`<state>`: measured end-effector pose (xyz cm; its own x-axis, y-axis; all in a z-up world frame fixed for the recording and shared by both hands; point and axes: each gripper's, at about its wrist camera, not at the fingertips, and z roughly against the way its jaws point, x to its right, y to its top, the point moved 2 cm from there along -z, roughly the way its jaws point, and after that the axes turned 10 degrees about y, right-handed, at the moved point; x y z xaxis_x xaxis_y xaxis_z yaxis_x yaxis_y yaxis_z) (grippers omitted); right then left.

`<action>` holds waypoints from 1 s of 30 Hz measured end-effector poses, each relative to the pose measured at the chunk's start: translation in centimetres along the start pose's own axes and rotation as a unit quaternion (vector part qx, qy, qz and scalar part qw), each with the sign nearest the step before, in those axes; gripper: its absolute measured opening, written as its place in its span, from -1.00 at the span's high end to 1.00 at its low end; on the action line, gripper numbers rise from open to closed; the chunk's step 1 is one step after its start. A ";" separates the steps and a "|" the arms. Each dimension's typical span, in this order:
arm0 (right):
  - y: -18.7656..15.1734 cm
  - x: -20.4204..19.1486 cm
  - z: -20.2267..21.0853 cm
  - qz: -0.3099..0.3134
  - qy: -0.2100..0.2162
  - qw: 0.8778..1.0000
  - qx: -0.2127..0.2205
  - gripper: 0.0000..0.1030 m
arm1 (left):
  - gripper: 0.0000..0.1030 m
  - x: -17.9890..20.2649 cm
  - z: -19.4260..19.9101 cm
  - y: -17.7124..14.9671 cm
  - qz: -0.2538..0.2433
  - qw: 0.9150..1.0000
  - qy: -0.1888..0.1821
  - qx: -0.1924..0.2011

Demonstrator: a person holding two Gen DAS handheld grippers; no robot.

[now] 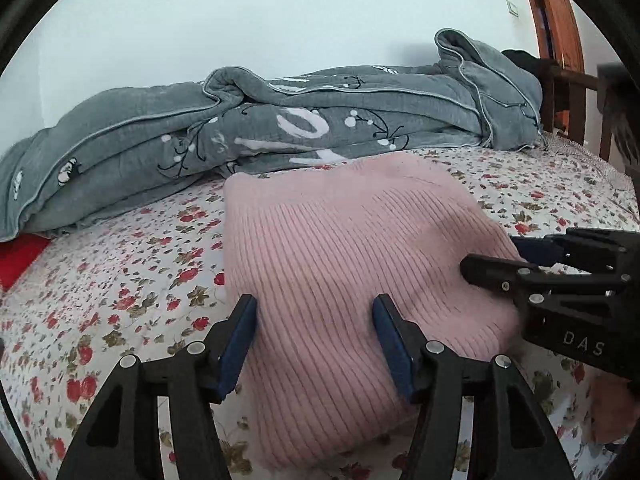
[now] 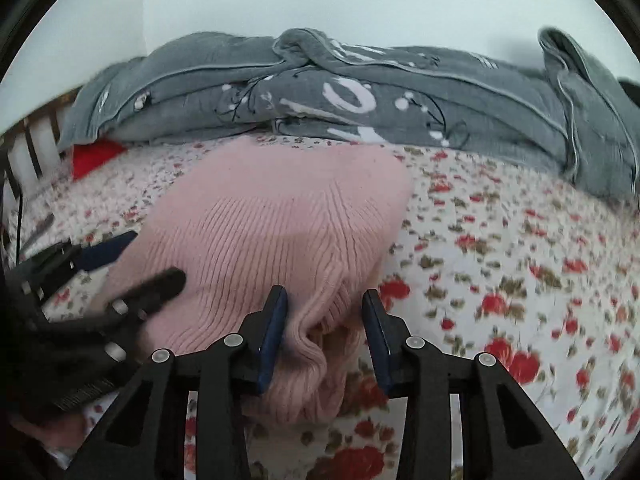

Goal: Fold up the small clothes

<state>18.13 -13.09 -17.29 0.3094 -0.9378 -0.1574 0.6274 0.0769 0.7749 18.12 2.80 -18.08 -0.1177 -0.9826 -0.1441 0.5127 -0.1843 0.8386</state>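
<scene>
Left wrist view: left gripper [image 1: 316, 344] jaws apart over pink ribbed sweater [image 1: 340, 248]; right gripper [image 2: 325, 336] likewise unclamped w/ hem between; grey quilt [image 1: 280, 120] at 12 o'clock.

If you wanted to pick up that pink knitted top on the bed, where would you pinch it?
Probably the pink knitted top at its near ribbed edge, coming from the front, low over the floral bedsheet. There the knit bunches into a raised fold, thick enough to pinch; the rest lies flat.

Left gripper [image 1: 316, 340] angled downward, jaws parted. Right gripper [image 2: 326, 330] at its 3 o'clock, likewise parted.
</scene>
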 end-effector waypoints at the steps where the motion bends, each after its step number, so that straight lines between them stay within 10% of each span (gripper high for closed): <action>1: 0.0 0.0 0.1 0.000 -0.002 1.000 0.000 0.27 | -0.11 -0.1 0.0 0.1 0.007 1.000 -0.005 -0.004; 30: 0.8 -1.5 4.2 0.055 -0.059 0.996 0.025 0.25 | -0.20 -7.6 2.1 -0.7 0.099 0.992 -0.080 -0.006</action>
<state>15.18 -13.05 -13.87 0.2866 -0.9580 0.0007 0.5574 0.1674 0.8132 16.85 10.48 -16.48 -0.1463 -0.9832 0.1092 0.5500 0.0109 0.8351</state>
